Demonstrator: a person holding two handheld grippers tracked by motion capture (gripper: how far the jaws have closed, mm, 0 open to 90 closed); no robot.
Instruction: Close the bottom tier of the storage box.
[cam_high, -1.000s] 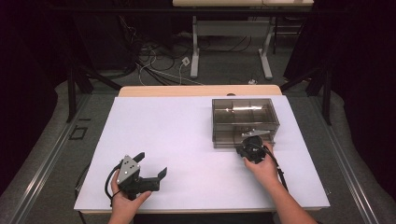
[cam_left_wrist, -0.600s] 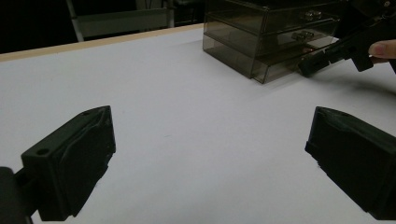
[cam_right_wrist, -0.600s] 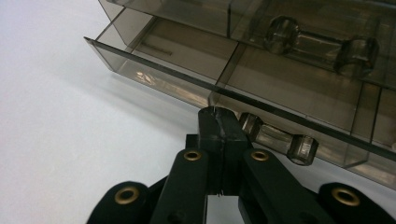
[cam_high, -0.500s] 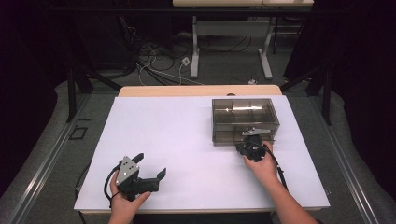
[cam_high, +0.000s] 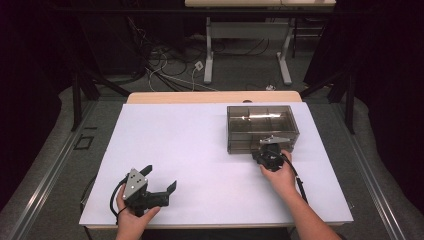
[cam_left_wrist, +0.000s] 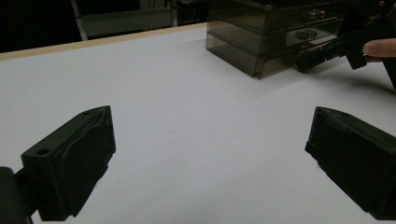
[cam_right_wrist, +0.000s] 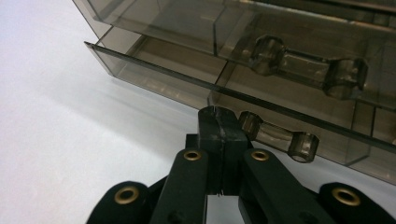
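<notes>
Pinching the bottom drawer's handle (cam_right_wrist: 279, 135) at its nine-o'clock end, right gripper (cam_right_wrist: 219, 123) closed; left gripper (cam_high: 159, 181) agape over white table (cam_high: 200, 150).

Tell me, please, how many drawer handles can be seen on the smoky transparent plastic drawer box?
2: the upper clear bar handle on the higher drawer, and the lower handle beside the shut right gripper. Others may be hidden.

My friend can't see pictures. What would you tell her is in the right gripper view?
The right gripper, with its two black jaws pressed shut, sits at the front of a smoky see-through plastic drawer box, right beside the clear bar handle of the bottom drawer. That drawer is pulled out a little over the white tabletop, and another handle shows above.
</notes>
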